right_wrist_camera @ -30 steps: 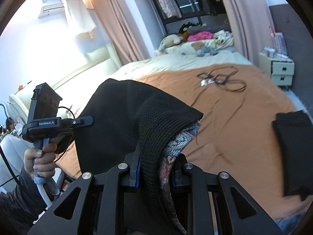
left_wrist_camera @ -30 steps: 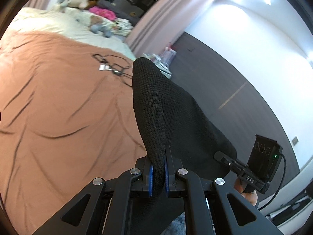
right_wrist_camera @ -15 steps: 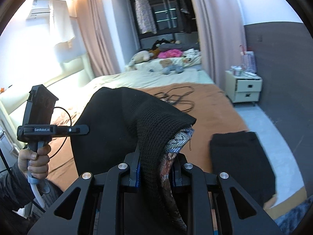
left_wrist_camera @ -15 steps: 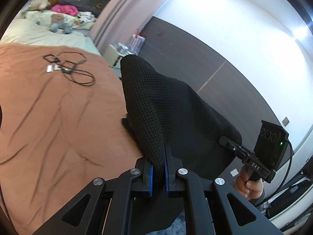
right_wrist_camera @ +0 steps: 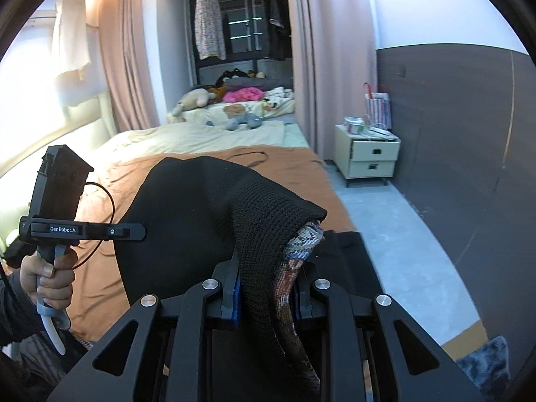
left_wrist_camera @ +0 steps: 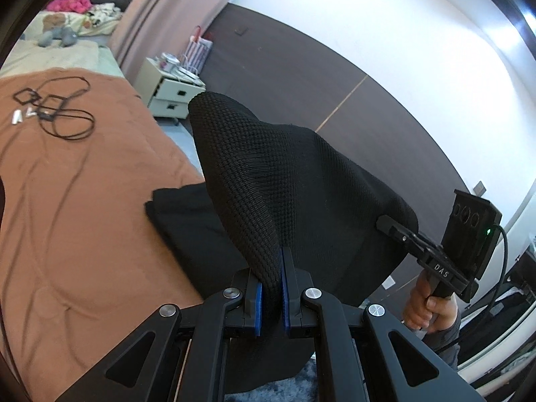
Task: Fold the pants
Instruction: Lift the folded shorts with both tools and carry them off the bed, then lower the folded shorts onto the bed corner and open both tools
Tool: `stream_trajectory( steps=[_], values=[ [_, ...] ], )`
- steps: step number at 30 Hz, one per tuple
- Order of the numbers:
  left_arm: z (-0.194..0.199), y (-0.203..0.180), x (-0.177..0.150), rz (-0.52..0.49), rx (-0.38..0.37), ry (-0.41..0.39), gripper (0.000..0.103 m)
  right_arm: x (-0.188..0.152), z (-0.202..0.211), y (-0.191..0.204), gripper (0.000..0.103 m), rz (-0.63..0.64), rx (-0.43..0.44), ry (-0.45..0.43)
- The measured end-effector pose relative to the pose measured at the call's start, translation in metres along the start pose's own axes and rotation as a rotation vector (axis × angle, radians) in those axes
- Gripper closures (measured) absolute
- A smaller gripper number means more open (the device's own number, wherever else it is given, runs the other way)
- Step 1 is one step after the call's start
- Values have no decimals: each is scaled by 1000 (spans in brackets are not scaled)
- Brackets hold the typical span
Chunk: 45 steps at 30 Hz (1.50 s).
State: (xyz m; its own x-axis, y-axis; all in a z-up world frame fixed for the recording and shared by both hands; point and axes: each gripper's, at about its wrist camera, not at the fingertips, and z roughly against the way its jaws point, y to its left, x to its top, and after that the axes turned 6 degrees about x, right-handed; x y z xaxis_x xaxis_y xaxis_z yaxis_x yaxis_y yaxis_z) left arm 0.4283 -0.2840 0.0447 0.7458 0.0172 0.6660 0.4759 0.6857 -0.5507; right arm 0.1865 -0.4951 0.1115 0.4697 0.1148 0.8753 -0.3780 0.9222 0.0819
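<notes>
The black knit pants (left_wrist_camera: 294,194) hang in the air between both grippers, above the bed's right edge. My left gripper (left_wrist_camera: 272,298) is shut on one corner of the pants. My right gripper (right_wrist_camera: 266,296) is shut on the other corner of the pants (right_wrist_camera: 201,221), where a patterned inner lining (right_wrist_camera: 301,244) shows. The right gripper also shows in the left wrist view (left_wrist_camera: 445,258), and the left gripper in the right wrist view (right_wrist_camera: 80,231). A folded black garment (left_wrist_camera: 187,221) lies on the brown bedspread (left_wrist_camera: 77,201) below the pants.
Black cables (left_wrist_camera: 57,114) lie on the bedspread farther up the bed. A cream nightstand (right_wrist_camera: 368,154) stands beside the bed against the dark wall. Stuffed toys and pillows (right_wrist_camera: 234,100) sit at the far end. Grey floor (right_wrist_camera: 402,234) runs along the bed's right side.
Both grippers have swung to the right with the pants, from over the middle of the bed toward its right edge. The folded black garment now lies below the pants.
</notes>
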Motion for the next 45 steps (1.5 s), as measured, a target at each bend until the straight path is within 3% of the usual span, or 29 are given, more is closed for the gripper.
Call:
stream_trajectory(
  steps=[16, 23, 26, 28, 29, 32, 36, 45],
  values=[
    [-121, 25, 16, 52, -52, 99, 94, 20, -35, 28, 85, -39, -132, 114],
    [-150, 53, 20, 95, -65, 71, 94, 44, -56, 46, 85, -26, -164, 151],
    [-172, 74, 18, 129, 6, 114, 87, 40, -83, 46, 68, -59, -227, 246],
    [-190, 93, 13, 169, 56, 165, 76, 33, -101, 46, 39, -90, -301, 292],
    [-196, 102, 12, 185, 81, 179, 75, 28, -105, 48, 38, -109, -315, 298],
    [-200, 127, 9, 258, 60, 186, 75, 16, -105, 62, 38, -148, -314, 309],
    [-197, 135, 15, 273, 70, 160, 62, -2, -91, 91, 38, -197, -288, 299],
    [-224, 155, 45, 316, 82, 156, 61, -39, -44, 137, 38, -348, -221, 225]
  ],
)
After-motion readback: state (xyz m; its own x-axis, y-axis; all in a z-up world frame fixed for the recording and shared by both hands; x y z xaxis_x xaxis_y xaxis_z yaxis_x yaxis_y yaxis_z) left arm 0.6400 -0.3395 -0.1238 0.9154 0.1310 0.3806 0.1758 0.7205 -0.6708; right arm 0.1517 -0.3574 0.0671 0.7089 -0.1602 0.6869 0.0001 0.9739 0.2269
